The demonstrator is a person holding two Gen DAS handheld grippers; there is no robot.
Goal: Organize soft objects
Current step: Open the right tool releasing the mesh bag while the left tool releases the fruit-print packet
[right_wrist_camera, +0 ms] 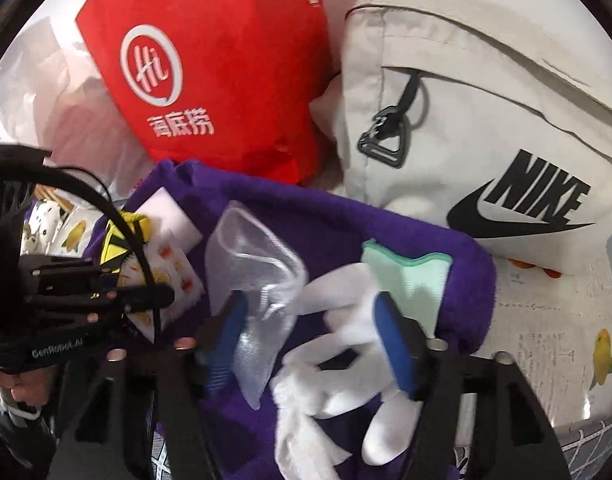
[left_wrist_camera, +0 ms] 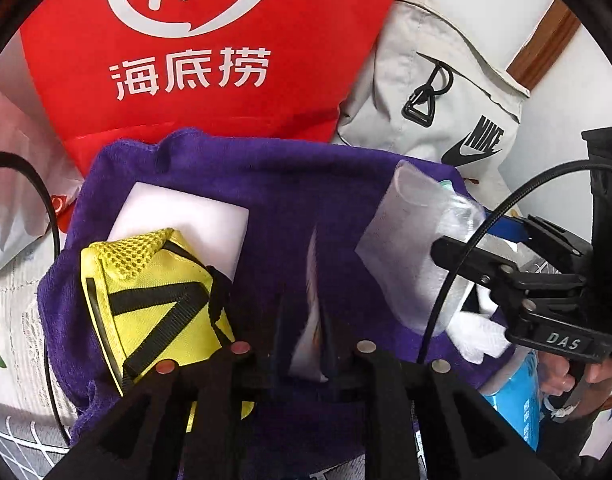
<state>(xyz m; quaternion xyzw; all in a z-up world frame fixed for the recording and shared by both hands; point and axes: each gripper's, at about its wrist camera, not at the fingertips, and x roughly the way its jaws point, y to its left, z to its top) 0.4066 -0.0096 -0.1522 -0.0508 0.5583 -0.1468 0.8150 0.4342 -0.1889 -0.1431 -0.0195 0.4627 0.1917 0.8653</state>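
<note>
A purple towel (left_wrist_camera: 289, 184) lies spread out, also in the right wrist view (right_wrist_camera: 346, 216). On it lie a white sponge block (left_wrist_camera: 185, 216), a yellow mesh pouch (left_wrist_camera: 153, 292), a clear plastic bag (left_wrist_camera: 410, 232) (right_wrist_camera: 257, 256), a mint cloth (right_wrist_camera: 410, 280) and white socks (right_wrist_camera: 338, 360). My left gripper (left_wrist_camera: 301, 344) is shut on a thin white printed tissue pack (left_wrist_camera: 310, 320). My right gripper (right_wrist_camera: 310, 332) is open, its blue pads (right_wrist_camera: 394, 344) straddling the socks and the plastic bag.
A red bag with a white logo (left_wrist_camera: 209, 40) (right_wrist_camera: 209, 64) stands behind the towel. A grey Nike bag (left_wrist_camera: 446, 92) (right_wrist_camera: 486, 128) stands at the back right. A printed sheet (right_wrist_camera: 546, 312) covers the surface. A blue packet (left_wrist_camera: 518, 400) lies right.
</note>
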